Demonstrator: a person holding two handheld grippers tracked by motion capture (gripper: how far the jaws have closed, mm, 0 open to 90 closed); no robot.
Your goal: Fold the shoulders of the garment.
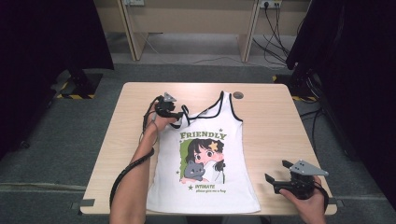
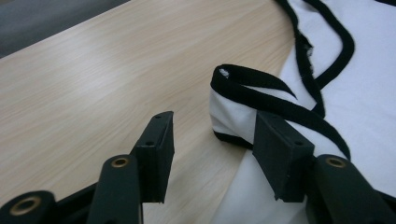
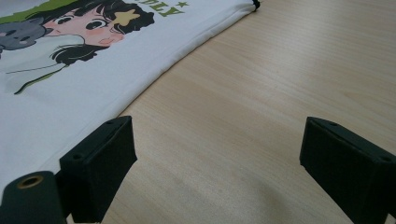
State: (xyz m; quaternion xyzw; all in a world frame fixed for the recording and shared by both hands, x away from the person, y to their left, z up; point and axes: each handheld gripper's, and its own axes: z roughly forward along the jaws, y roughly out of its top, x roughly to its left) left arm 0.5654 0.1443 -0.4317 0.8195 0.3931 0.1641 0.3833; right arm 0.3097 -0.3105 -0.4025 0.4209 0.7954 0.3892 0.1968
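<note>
1. Tank top (image 1: 205, 154), white with black trim and a cartoon print, lies flat on the desk (image 1: 275, 135), neck away from me.
2. My left gripper (image 2: 212, 140) sits at its left shoulder strap (image 2: 247, 100), jaws apart, the folded strap touching one jaw.
3. My right gripper (image 3: 219, 172) rests on bare desk beside the hem's right side, jaws wide apart, holding nothing.
</note>
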